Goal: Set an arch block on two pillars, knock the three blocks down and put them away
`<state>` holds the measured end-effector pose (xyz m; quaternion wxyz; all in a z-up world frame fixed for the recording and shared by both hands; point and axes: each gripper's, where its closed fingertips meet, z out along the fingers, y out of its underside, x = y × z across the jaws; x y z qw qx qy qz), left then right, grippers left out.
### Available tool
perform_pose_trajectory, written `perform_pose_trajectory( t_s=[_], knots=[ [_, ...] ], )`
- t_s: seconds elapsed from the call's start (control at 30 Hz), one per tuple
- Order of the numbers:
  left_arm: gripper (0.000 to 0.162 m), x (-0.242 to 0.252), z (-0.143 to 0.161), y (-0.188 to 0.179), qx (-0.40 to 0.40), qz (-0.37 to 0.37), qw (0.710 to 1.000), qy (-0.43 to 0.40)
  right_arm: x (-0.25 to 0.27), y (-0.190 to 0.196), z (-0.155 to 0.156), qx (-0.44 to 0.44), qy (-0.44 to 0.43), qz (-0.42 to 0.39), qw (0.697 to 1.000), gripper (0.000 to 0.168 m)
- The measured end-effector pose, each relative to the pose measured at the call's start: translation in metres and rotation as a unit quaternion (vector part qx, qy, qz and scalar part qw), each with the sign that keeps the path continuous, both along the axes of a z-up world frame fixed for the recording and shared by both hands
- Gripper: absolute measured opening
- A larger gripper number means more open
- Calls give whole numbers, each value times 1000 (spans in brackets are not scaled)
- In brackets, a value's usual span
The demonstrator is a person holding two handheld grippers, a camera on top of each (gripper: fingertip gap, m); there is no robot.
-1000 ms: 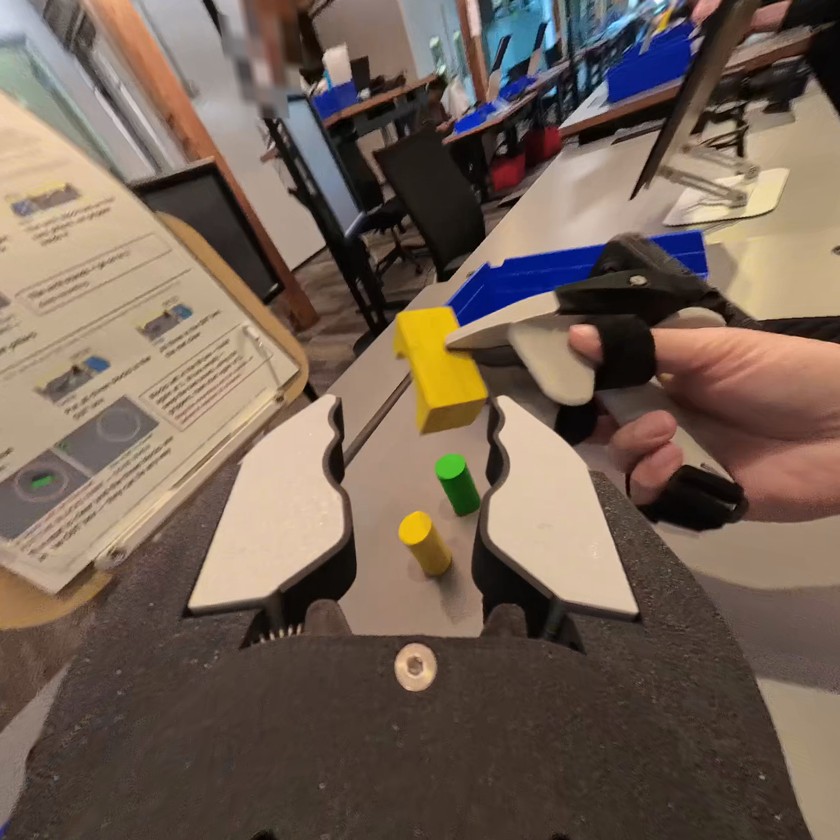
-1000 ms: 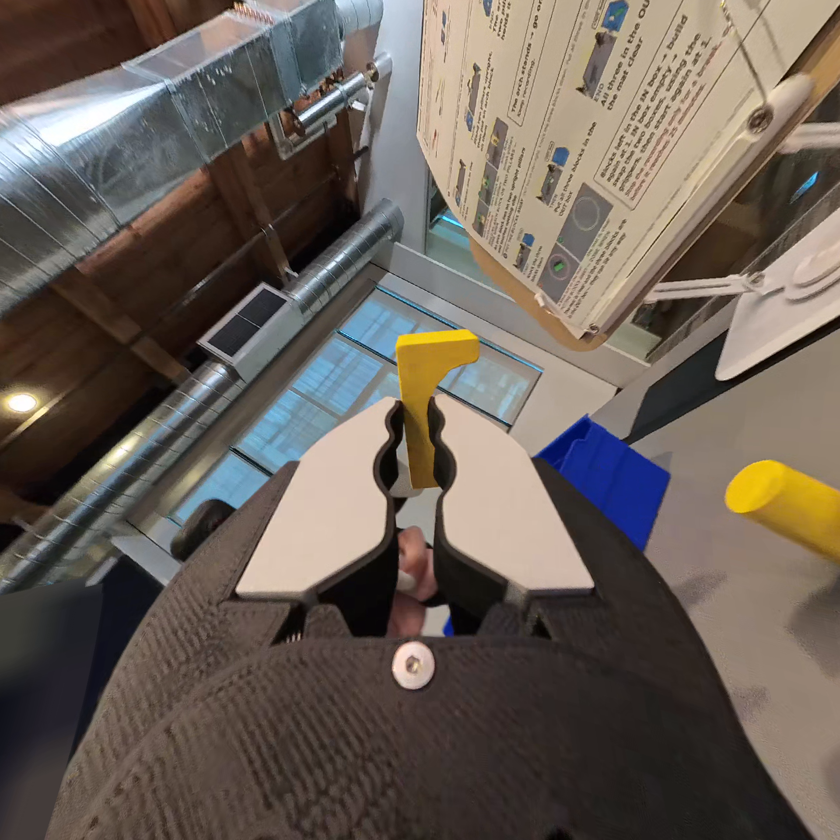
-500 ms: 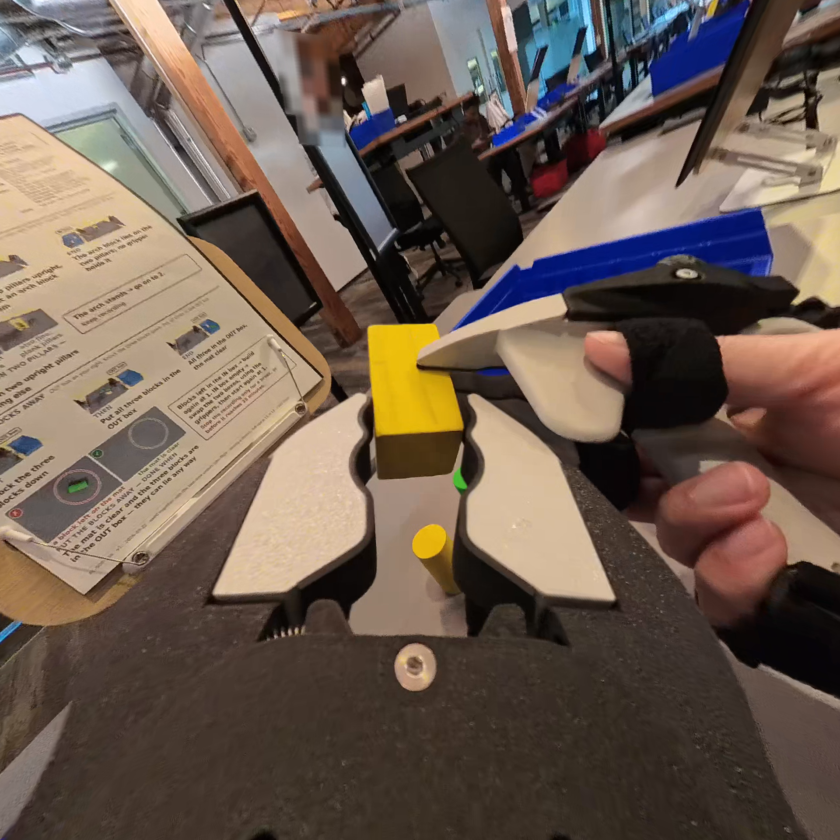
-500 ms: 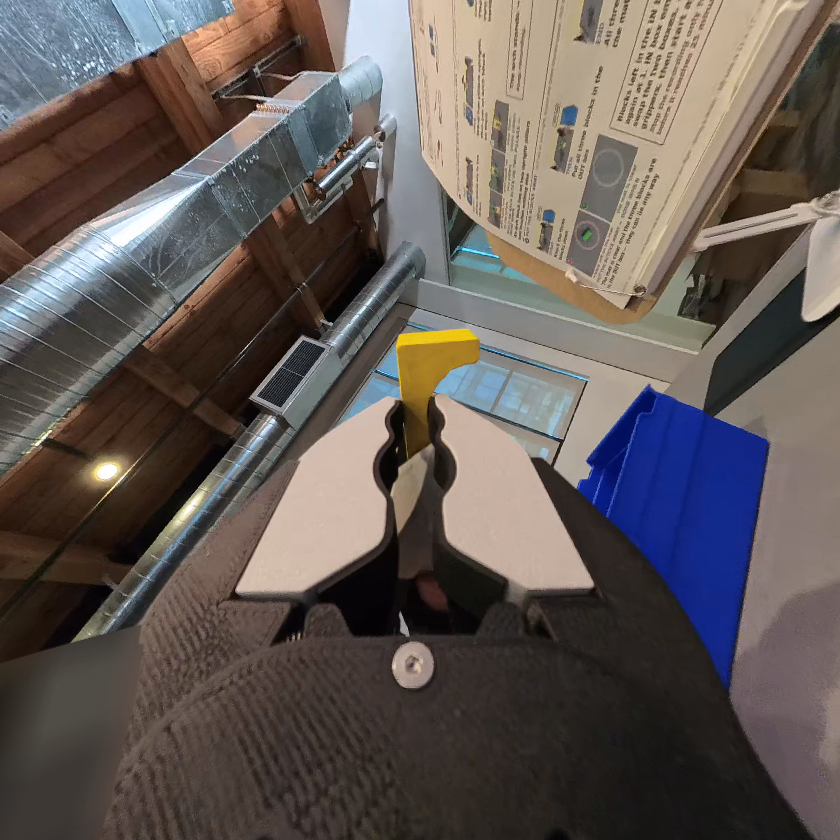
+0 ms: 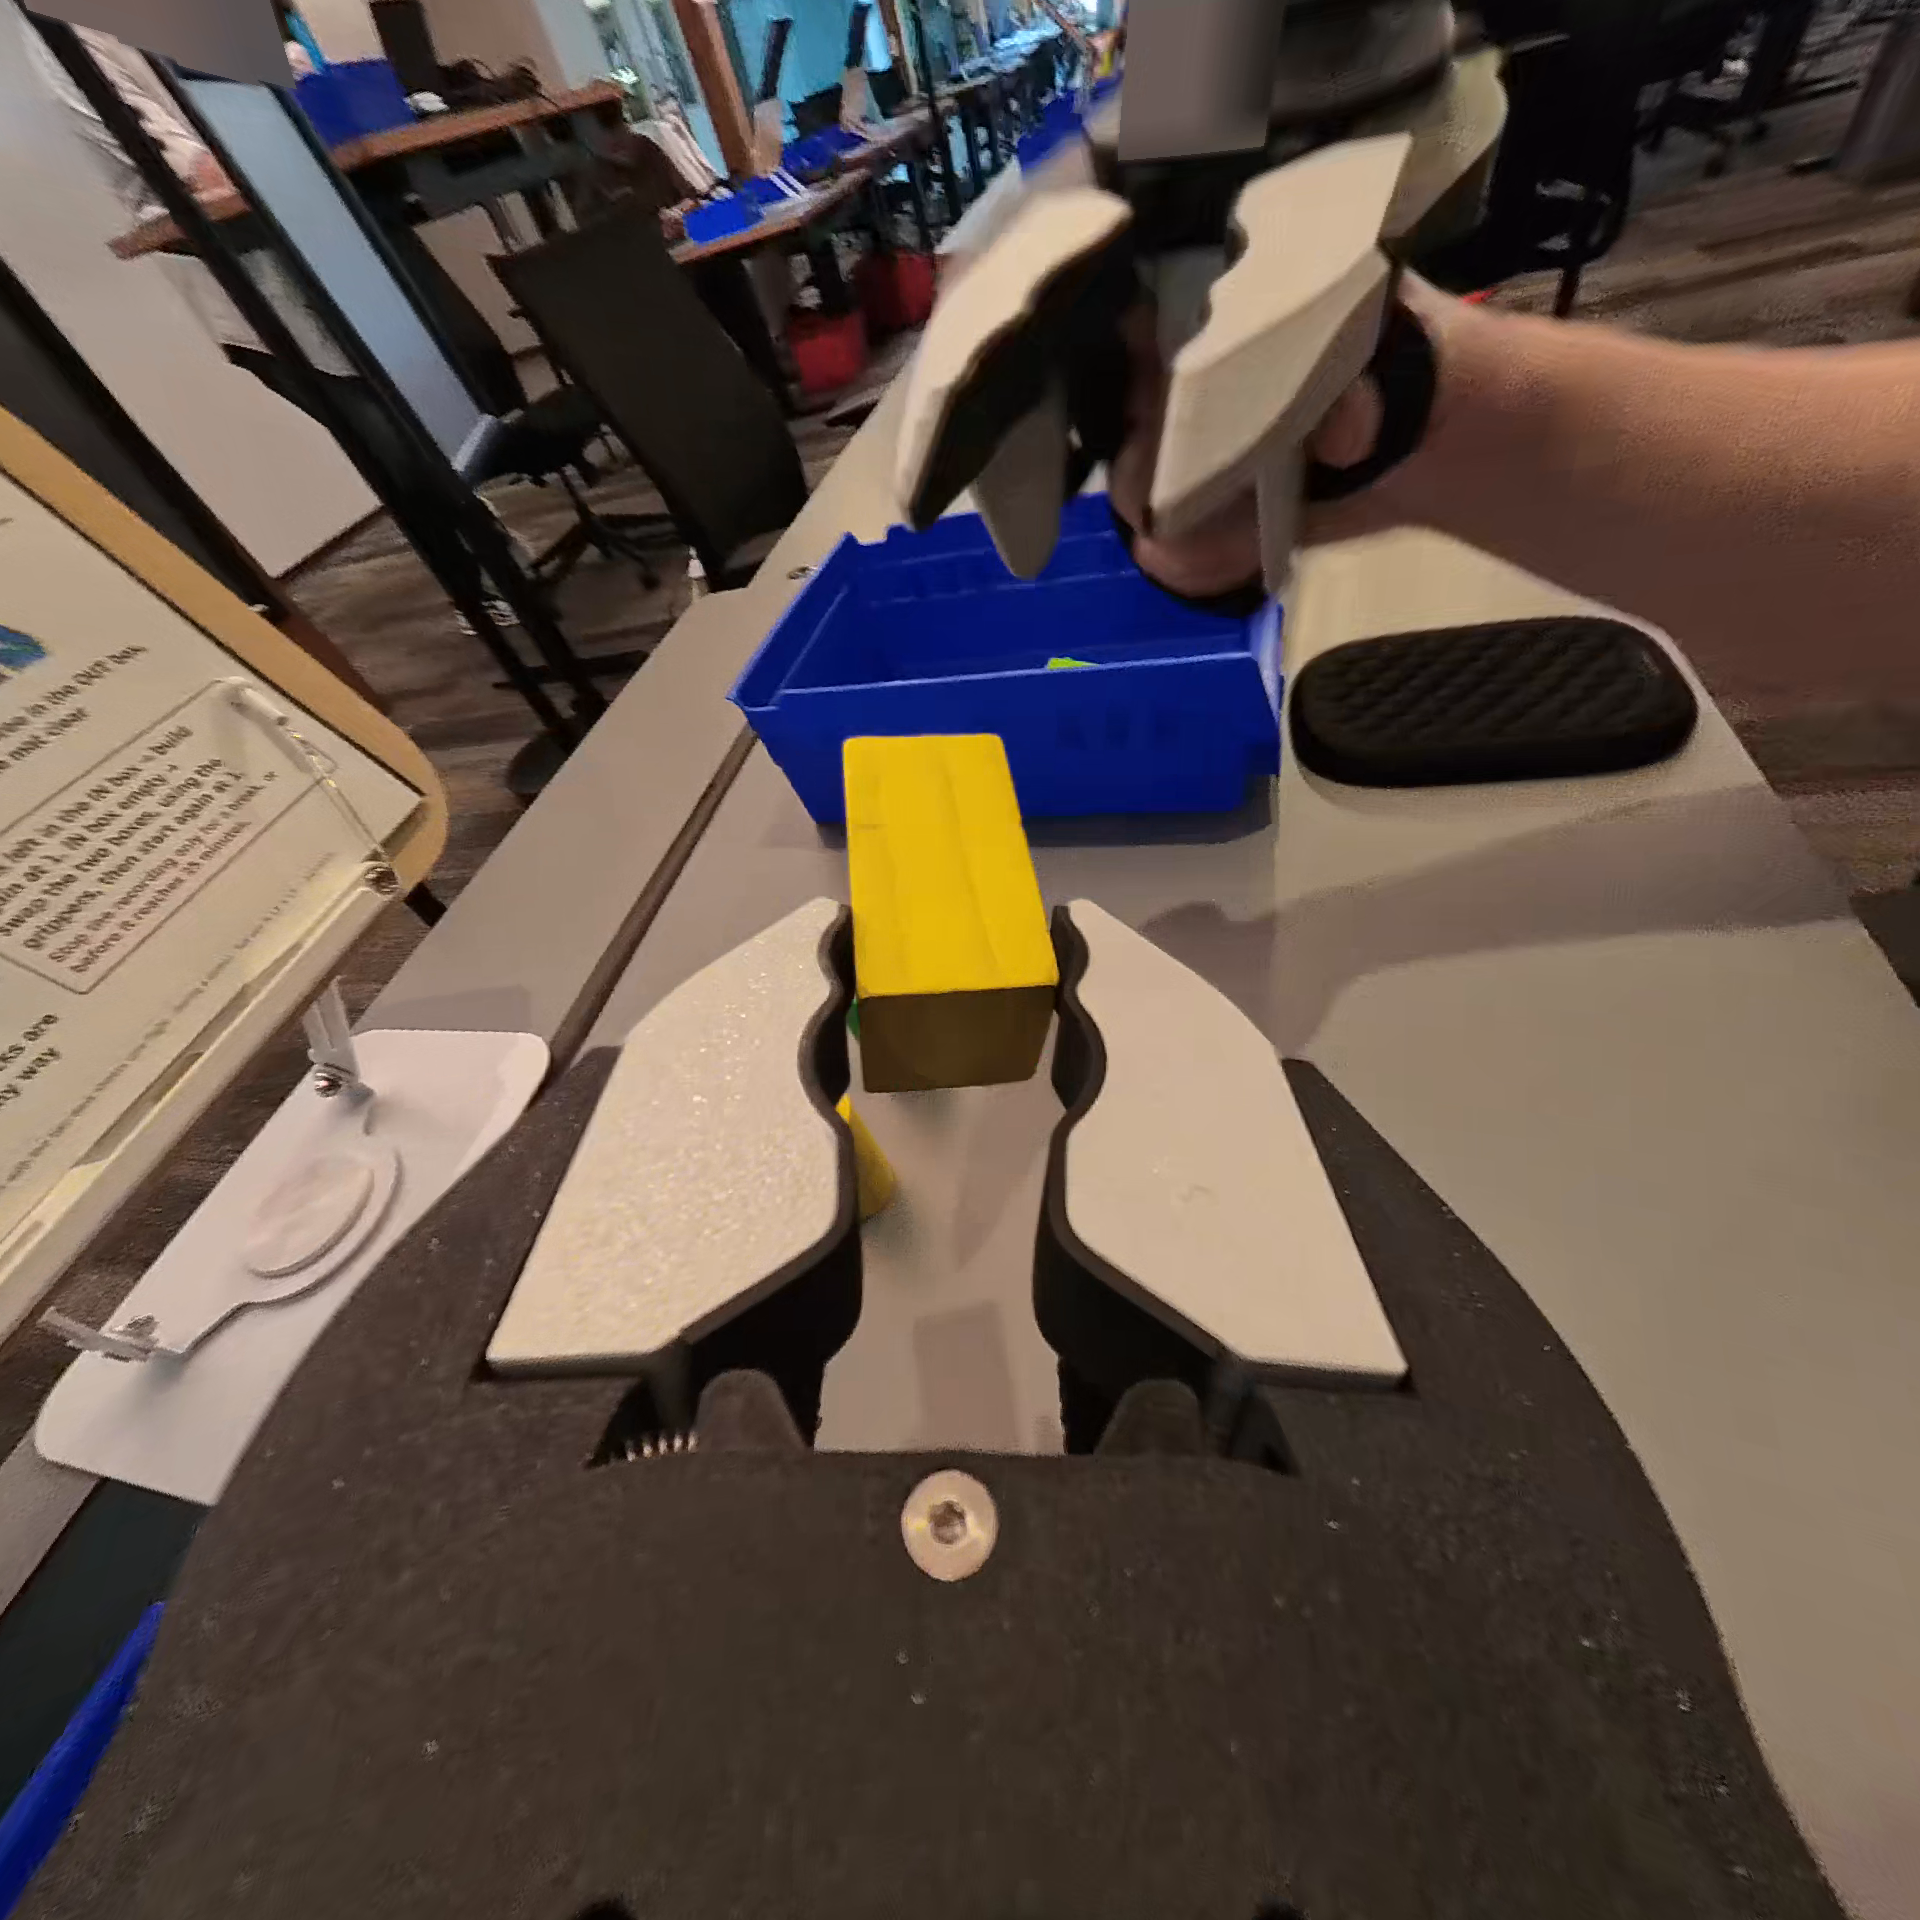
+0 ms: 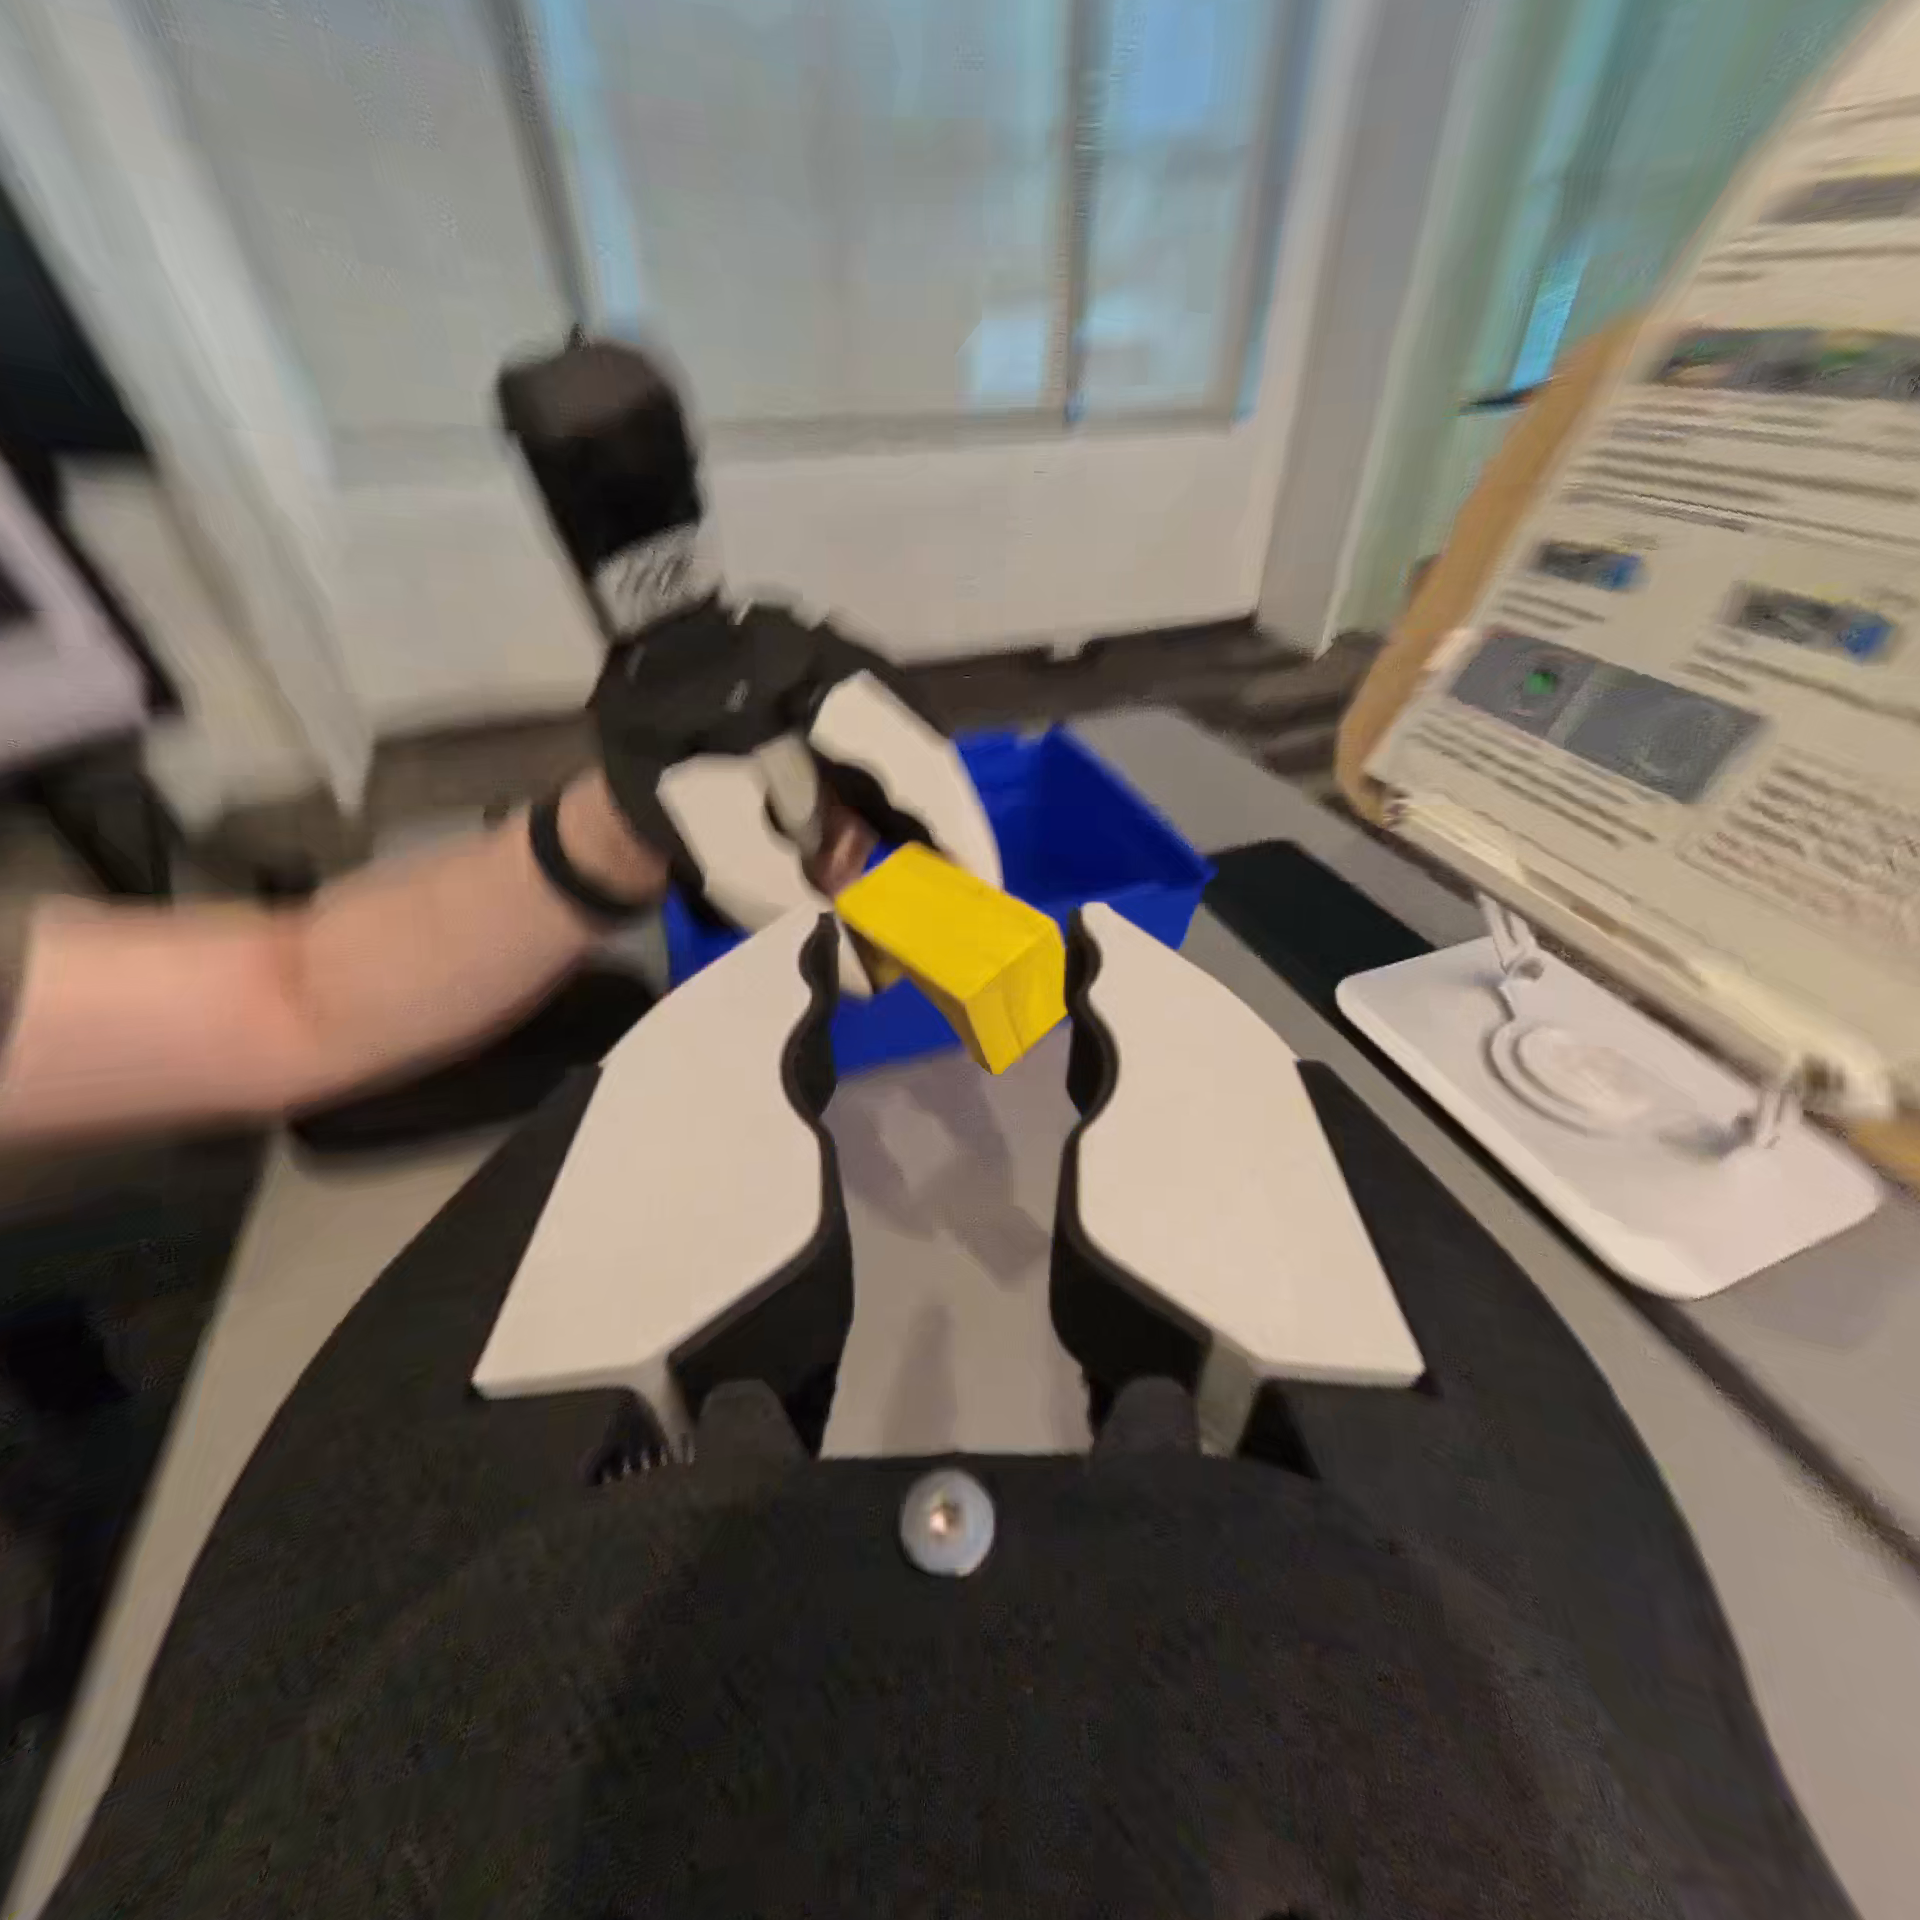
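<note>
Left tongs point(image 5: 951, 940) clamp the yellow wooden arch block point(image 5: 943, 883); right tongs point(image 6: 945, 935) hang wide, empty. Lower level, square over both pillars; release only once seated.

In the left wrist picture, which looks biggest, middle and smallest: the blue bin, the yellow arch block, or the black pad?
As they look in that view:
1. Blue bin, largest.
2. Black pad and yellow arch block look about alike. The block is much nearer the camera, held in the left gripper, so I won't rank them.

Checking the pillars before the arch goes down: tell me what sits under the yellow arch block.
Under the yellow arch block, held in the left gripper, only slivers show: a green pillar and a yellow pillar. The block covers their tops.
</note>
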<state>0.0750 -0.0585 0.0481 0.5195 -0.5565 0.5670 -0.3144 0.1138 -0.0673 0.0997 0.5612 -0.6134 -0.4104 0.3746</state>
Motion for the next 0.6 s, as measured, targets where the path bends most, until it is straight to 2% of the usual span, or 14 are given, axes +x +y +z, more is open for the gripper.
perform_pose_trajectory(
  t_s=[0.1,0.2,0.33,0.53,0.6],
  knots=[
    [35,3,-8,-7,1,-18,999,30,-10,-6,-21,36,-195,81,977,44],
    [35,10,-16,-14,6,-31,998,52,-15,3,-37,78,-317,98,940,44],
    [36,16,-24,-17,4,-36,997,70,-22,-1,-51,61,-376,146,913,44],
    [36,19,-25,-17,-9,-37,997,65,-23,-1,-68,61,-436,159,884,43],
    [36,19,-27,-16,-8,-36,997,69,-24,0,-73,58,-446,162,879,38]
  ],
)
